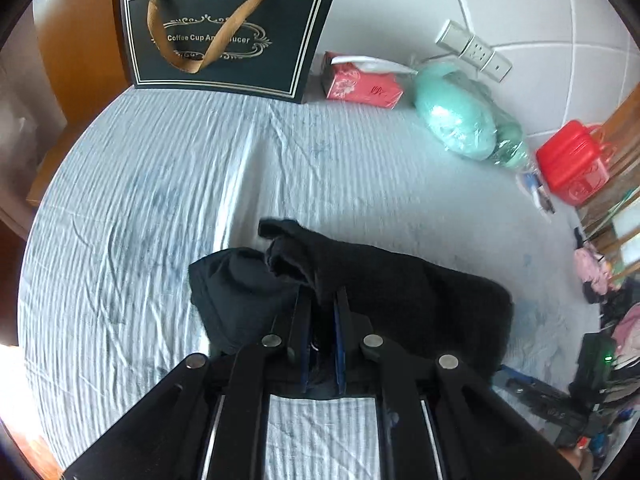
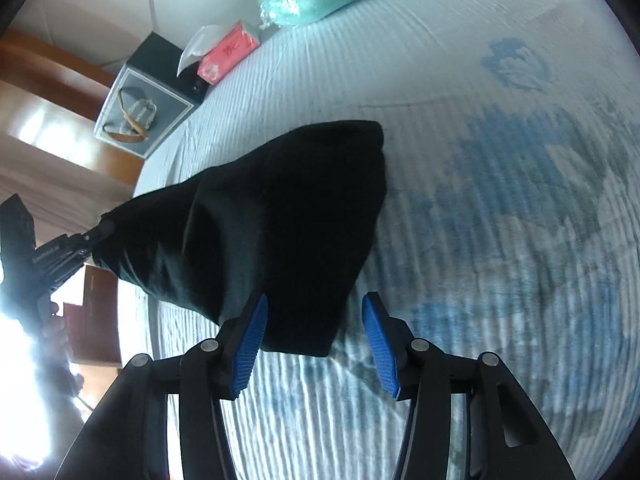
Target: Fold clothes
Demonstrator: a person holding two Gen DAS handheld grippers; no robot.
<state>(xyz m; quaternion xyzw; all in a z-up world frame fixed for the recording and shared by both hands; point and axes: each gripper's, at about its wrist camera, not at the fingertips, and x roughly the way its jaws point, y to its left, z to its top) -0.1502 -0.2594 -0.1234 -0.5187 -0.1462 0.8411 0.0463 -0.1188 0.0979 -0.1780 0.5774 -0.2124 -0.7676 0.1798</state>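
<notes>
Black garment [image 2: 280, 216]: bunched and partly lifted over the striped bedsheet [image 1: 140, 208], one edge pinched by the left gripper [image 1: 322, 300]. The right gripper [image 2: 314, 340] is held spread and empty beside a hanging corner. Folding is judged barely begun; flattening and all folds remain.

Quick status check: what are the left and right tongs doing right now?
Left tongs: shut on the black garment, lifting one end.
Right tongs: open, holding nothing; the garment's lower corner hangs between the blue pads.
</notes>
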